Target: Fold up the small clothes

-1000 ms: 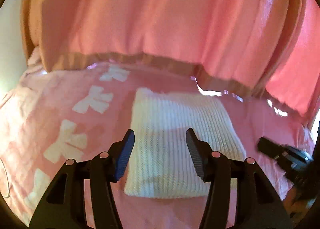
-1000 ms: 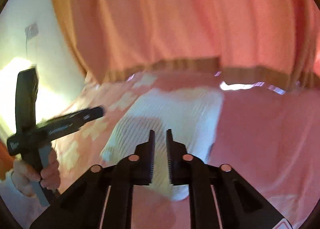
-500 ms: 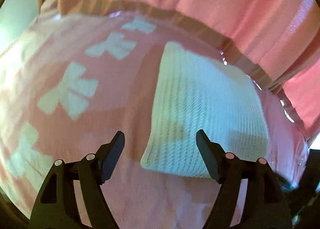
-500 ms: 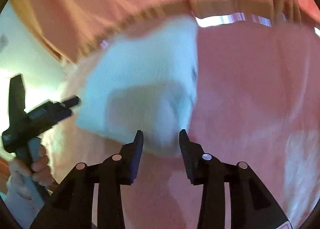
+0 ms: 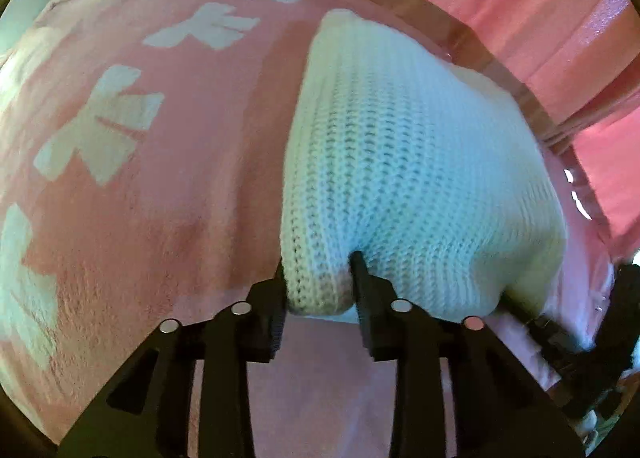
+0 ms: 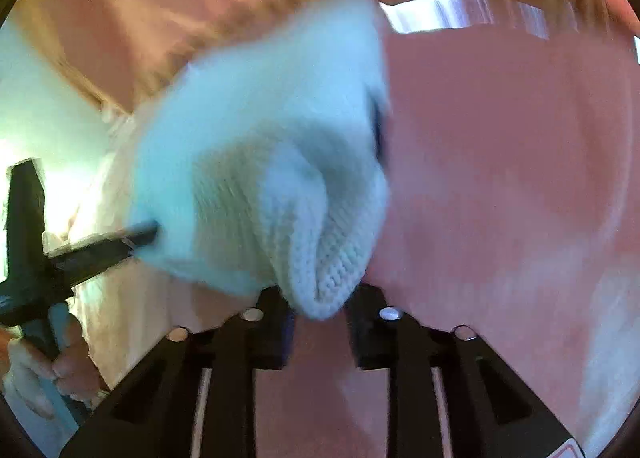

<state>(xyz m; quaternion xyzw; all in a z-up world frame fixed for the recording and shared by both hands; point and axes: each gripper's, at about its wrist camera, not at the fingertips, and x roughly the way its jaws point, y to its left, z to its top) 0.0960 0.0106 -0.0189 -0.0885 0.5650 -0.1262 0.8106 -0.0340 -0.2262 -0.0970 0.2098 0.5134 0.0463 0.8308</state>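
A white knitted garment (image 5: 400,161) lies folded on a pink bedspread (image 5: 200,185). My left gripper (image 5: 318,282) is shut on its near left corner, the knit bunched between the fingers. In the right wrist view the garment (image 6: 256,129) is blurred, and my right gripper (image 6: 320,298) is shut on its near right corner, which hangs folded between the fingers. The left gripper (image 6: 132,238) shows there at the left, its tips at the cloth's edge. The right gripper's black body (image 5: 568,342) shows at the right edge of the left wrist view.
The bedspread has white bow patterns (image 5: 100,121) on its left part. Pink curtains (image 5: 520,5) with a tan hem hang close behind the bed. A pale wall (image 6: 36,97) stands at the left. A gloved hand (image 6: 36,374) holds the left gripper's handle.
Both grippers moved forward and down to the garment's near edge. Their open jaws closed on the near left and near right corners, and the cloth now bunches up.
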